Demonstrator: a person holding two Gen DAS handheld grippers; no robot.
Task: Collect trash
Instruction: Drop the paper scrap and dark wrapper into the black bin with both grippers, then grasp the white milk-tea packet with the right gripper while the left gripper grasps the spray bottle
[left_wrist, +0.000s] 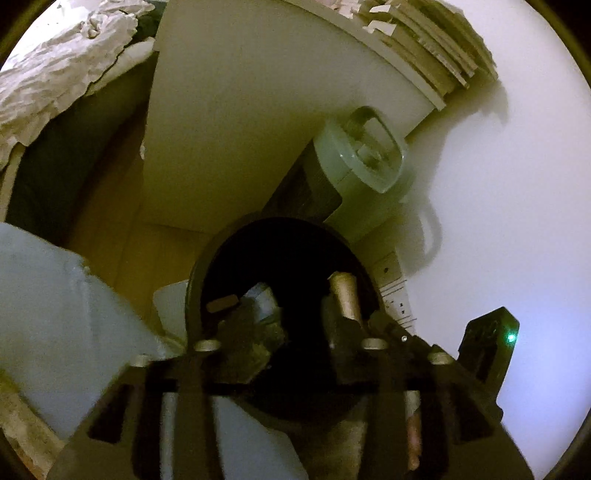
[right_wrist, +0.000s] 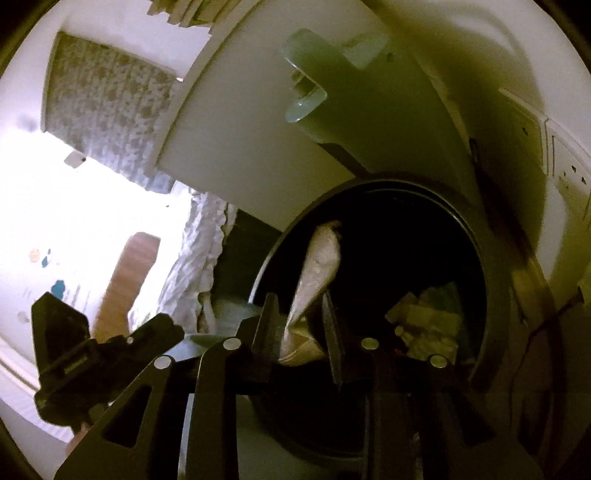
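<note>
Wrapper (right_wrist: 314, 280) sits pinched in right gripper (right_wrist: 301, 325) over bin (right_wrist: 495, 258), frame centre; spread jaws fully, as left gripper (left_wrist: 295, 332) stands spread and empty.

Bin mouth (right_wrist: 495, 280) open at frame centre, clear from above. White panel (right_wrist: 258, 122) crowds upper left, grey-green lid (right_wrist: 306, 92) overhangs top, wall sockets (right_wrist: 569, 166) close on right.
</note>
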